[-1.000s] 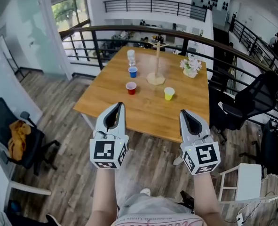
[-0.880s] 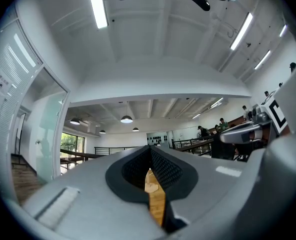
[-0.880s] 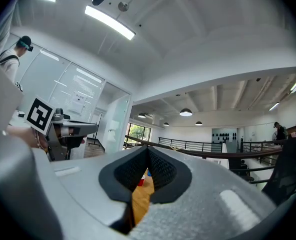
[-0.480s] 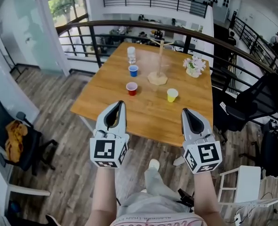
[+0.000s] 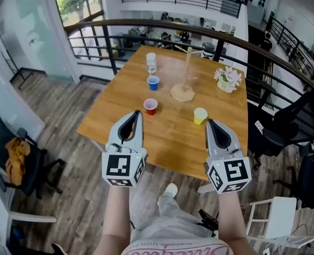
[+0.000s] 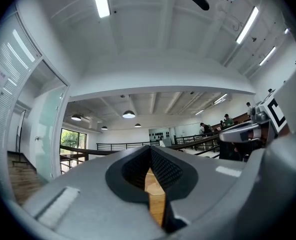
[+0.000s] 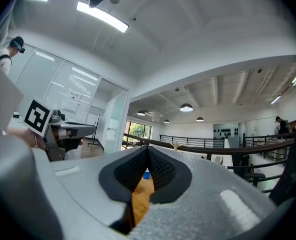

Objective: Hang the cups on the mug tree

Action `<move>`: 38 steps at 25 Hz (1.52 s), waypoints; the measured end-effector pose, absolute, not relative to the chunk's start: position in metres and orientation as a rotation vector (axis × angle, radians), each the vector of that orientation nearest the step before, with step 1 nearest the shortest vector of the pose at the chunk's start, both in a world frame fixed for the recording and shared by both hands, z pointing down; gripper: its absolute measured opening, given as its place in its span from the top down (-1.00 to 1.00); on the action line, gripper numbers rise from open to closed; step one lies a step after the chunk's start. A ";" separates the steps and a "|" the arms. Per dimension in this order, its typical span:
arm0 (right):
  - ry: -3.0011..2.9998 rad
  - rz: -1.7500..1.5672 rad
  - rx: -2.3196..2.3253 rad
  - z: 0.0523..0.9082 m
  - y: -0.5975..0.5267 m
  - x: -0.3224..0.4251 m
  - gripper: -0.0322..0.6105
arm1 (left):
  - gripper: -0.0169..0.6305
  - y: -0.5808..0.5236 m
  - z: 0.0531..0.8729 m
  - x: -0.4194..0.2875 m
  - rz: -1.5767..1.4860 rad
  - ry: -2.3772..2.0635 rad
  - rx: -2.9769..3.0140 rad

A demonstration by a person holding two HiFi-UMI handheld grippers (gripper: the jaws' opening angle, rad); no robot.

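On the wooden table (image 5: 167,126) stand a red cup (image 5: 150,106), a blue cup (image 5: 153,82), a yellow cup (image 5: 200,115) and a clear glass (image 5: 151,61). The wooden mug tree (image 5: 184,78) rises behind them with bare pegs. My left gripper (image 5: 136,116) and right gripper (image 5: 210,124) are both shut and empty, held side by side over the table's near edge, well short of the cups. In the right gripper view the blue cup (image 7: 145,174) and the mug tree (image 7: 175,146) peek over the closed jaws. The left gripper view shows only table wood (image 6: 155,199) between its jaws.
A pot of white flowers (image 5: 228,79) sits at the table's far right. A dark railing (image 5: 146,28) curves behind the table. Office chairs stand at the left (image 5: 10,153) and right (image 5: 284,126). A white stool (image 5: 273,217) is at my right on the plank floor.
The table and its cups have drawn closer and lower in the head view as I step toward it. Both grippers keep their pose and stay shut.
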State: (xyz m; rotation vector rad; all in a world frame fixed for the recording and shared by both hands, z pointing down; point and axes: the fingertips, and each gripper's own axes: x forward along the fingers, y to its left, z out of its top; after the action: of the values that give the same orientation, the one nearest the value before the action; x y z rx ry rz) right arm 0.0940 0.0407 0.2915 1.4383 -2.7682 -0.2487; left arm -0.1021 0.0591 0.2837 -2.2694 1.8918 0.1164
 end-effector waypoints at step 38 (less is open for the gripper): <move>-2.698 0.024 1.501 0.349 -0.184 0.077 0.89 | 0.21 -0.184 0.351 -0.141 -0.055 1.928 -2.399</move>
State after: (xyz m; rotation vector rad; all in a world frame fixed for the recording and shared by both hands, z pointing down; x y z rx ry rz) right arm 0.0766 -0.1843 0.3485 1.5015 -2.6979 0.0242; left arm -0.1411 -0.1840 0.3506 -2.3986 1.9284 -0.0549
